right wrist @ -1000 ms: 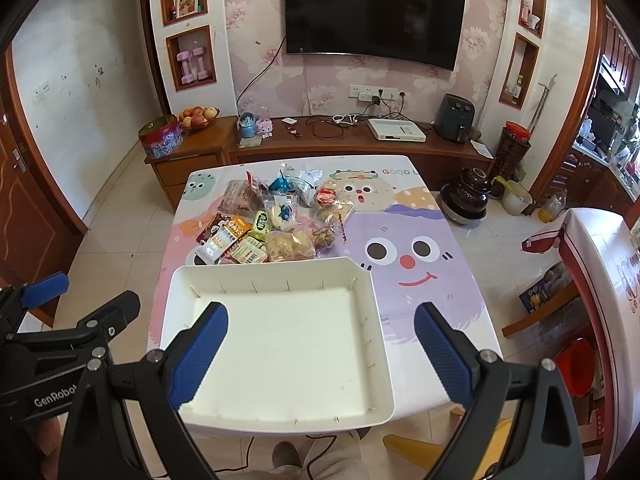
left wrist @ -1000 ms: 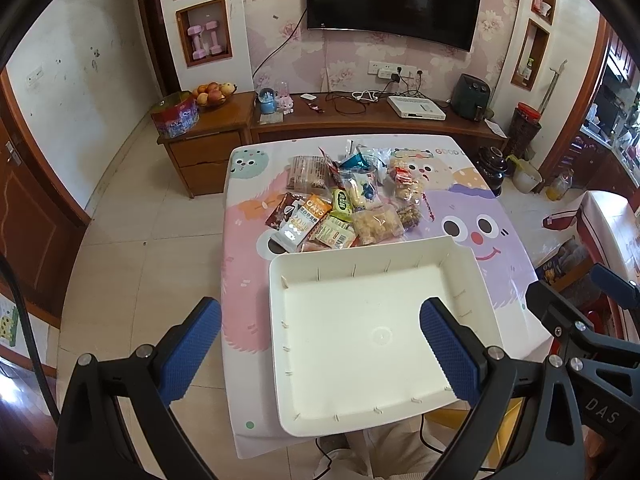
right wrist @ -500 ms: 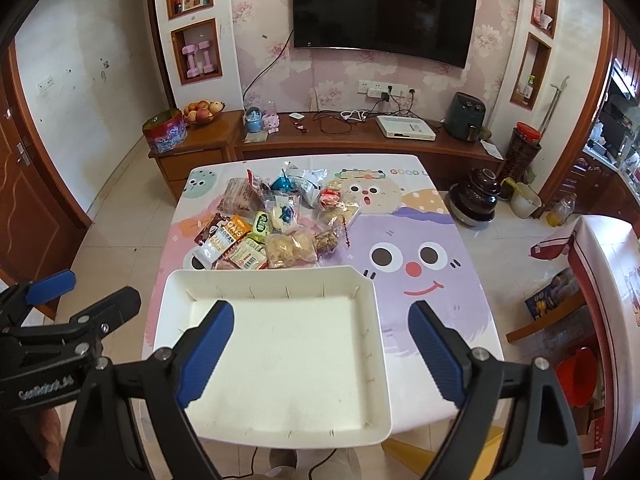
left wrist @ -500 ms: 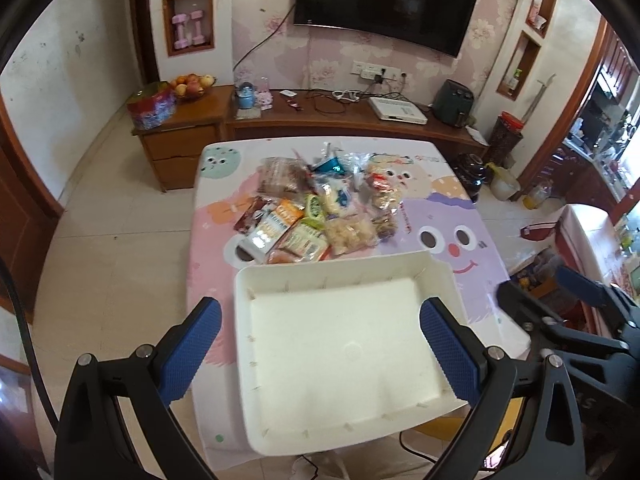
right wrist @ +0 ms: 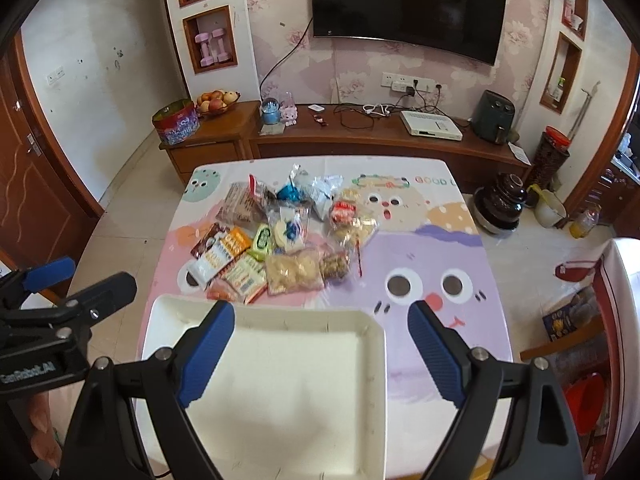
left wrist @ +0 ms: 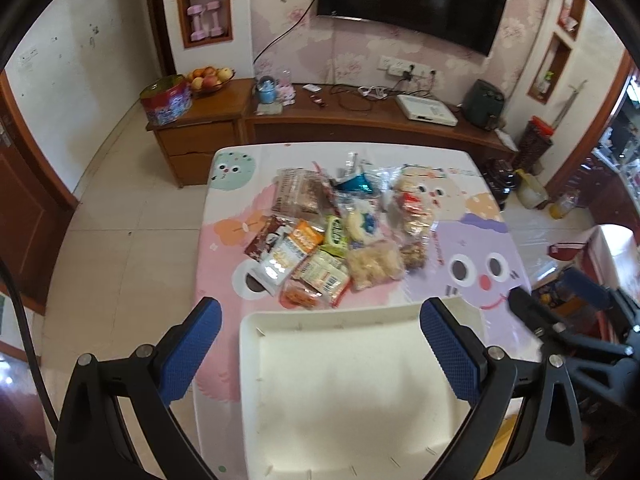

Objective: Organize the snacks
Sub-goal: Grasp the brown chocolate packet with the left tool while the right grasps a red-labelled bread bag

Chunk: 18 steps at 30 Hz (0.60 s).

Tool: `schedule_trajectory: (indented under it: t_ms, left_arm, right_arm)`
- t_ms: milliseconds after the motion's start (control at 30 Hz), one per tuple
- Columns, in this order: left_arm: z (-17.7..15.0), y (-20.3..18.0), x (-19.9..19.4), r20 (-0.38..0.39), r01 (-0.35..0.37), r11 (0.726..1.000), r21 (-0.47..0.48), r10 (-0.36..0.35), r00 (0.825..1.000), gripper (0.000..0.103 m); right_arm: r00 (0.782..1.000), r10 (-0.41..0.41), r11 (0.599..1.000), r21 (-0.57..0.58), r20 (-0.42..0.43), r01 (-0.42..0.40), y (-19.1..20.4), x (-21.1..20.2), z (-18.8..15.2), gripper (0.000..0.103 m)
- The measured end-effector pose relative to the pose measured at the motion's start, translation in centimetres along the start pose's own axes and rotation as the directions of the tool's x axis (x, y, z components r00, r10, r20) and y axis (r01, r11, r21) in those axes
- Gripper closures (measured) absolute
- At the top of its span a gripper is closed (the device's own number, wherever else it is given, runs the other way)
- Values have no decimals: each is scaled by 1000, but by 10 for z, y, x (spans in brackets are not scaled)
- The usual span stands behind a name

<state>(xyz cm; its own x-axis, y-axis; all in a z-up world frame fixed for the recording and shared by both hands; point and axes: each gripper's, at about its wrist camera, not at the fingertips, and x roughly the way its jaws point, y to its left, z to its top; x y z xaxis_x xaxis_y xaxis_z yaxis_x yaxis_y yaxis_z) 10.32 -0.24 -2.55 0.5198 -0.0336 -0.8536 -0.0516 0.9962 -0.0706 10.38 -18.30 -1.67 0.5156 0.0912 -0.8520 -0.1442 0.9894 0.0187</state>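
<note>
Grippers (left wrist: 320,336) wide above snackless tray (left wrist: 340,380)

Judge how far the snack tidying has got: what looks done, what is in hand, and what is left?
Done: nothing yet; the white tray on the table holds no snacks. In hand: nothing; the left claw and right claw are both open, above the tray. Left: the whole snack pile lies beyond the tray's far rim and has yet to be moved in.
</note>
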Motion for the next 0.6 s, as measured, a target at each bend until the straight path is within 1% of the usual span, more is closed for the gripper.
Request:
schedule_trajectory:
  t_ms: [33,67,200,333,500,600]
  left_arm:
    - [3,2,5,-4,-8,1000,-5,8,1000,4]
    - [7,5,11,-8,-17,1000,-14,17,1000,4]
    - [19,16,31,-27,-37,998,-54,35,999,4]
    - [28,26,47,-38,-63,995,-76,60,997,4]
    - [34,36,68,-59,-90,993,-80,85,995,4]
    - [37,39,85,-80,-111,992,-58,106,991,4]
  right_arm:
    - [1000,-1,1000,-2,2,1,-2,4,4,14]
    - [1000,-20,1000,-15,16,20,-3,8,10,14]
    - [1000,-13,1000,-10,24,13,-7,26,27,14]
    - [1000,2,1000,-4,11,-2,-9,44,43,14]
    - [1000,-11,1000,-20,-4,11,-10,69,56,14]
    - [999,-12,1000,-20,-39,11,-14,92,61,14]
